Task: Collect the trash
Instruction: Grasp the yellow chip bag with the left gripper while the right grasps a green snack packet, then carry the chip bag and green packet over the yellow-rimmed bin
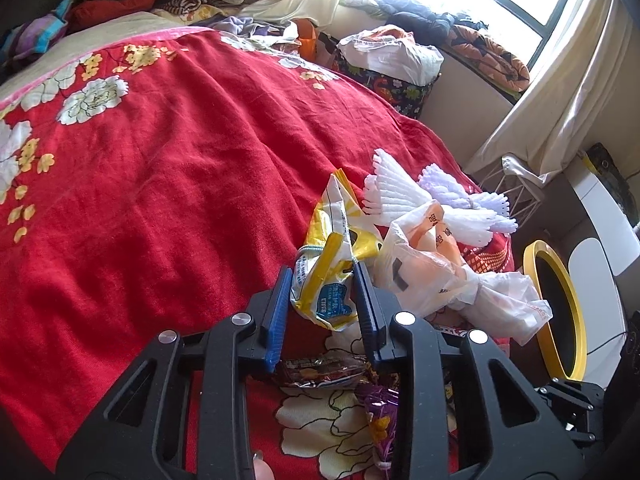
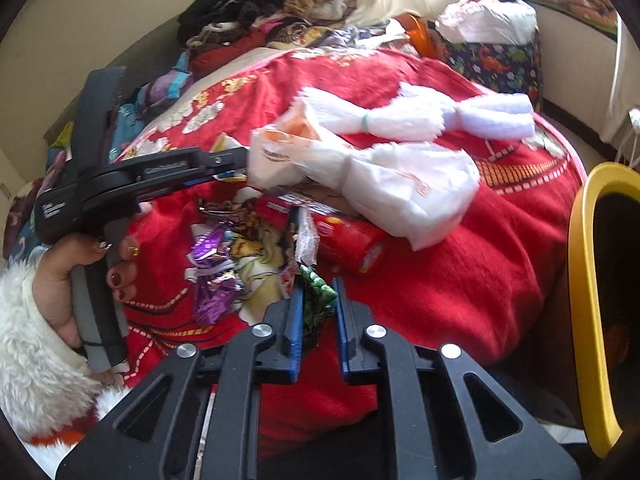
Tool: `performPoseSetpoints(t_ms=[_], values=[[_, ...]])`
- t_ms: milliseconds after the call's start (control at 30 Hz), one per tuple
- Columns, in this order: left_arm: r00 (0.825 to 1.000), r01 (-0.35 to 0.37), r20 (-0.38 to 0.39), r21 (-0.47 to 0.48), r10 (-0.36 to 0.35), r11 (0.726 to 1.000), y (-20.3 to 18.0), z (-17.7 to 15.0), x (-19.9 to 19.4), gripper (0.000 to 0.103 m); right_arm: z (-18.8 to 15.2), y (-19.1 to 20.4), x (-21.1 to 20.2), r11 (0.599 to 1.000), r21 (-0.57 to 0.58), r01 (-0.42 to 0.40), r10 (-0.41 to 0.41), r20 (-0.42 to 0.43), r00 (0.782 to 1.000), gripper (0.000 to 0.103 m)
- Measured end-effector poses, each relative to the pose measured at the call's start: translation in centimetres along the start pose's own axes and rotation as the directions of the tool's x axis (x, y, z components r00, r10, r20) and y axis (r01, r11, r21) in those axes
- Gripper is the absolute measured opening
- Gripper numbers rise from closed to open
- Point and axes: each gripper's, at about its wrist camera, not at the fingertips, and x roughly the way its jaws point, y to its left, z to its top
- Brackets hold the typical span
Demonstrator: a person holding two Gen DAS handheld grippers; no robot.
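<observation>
Both my tongs were down over the trash pile on the red floral blanket (image 1: pixel 168 184), near the corner of the bed.

My left gripper (image 1: pixel 322 280) was closed on the yellow-and-white packet (image 1: pixel 326 280): both blue pads pressed into its crumpled sides, jaws narrow. The packet's upper end stuck out past the fingertips, toward the white foam netting (image 1: pixel 404 196). Just right of it lay the white-and-orange plastic bag (image 1: pixel 436 276), knotted and slumped toward the blanket's edge. Under my jaws sat a dark brown wrapper (image 1: pixel 320 372), and beside that a purple foil wrapper (image 1: pixel 380 412).

My right gripper (image 2: pixel 318 300) was pinched almost fully together on a green crinkled wrapper (image 2: pixel 318 296), which stood up between the pads (only its top showed clearly). A clear wrapper strip (image 2: pixel 306 240) rose just behind it, touching or nearly so; I couldn't tell which. A red cylindrical package (image 2: pixel 352 244) lay on its side past that, partly under the plastic bag. Purple foil scraps (image 2: pixel 214 276) were scattered to the left of my jaws.

From the right wrist view my left hand (image 2: pixel 76 280) was on the other tool's grip, fluffy white sleeve (image 2: pixel 36 364) at the wrist, tool nose buried behind the bag.

The yellow-rimmed bin (image 2: pixel 588 304) stood off the bed's right edge, close beside the blanket, dark inside.
</observation>
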Motion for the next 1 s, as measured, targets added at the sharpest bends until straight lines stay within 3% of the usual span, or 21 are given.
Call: performPoseSetpoints(t_ms=[500,1000], values=[[0.994,-0.016,0.11,0.0,0.016,1.0,0.1,2.0,-3.9,0.023,0.6,1.0,-2.6,0.998,-0.062,-0.016,0.021,0.083,0.996,0.01],[0.983,0.027,0.178,0.062,-0.037,0.998,-3.3,2.8,-6.4,0.023,1.5,1.2,-5.1,0.997,-0.074,0.005,0.007,0.164,0.986,0.01]])
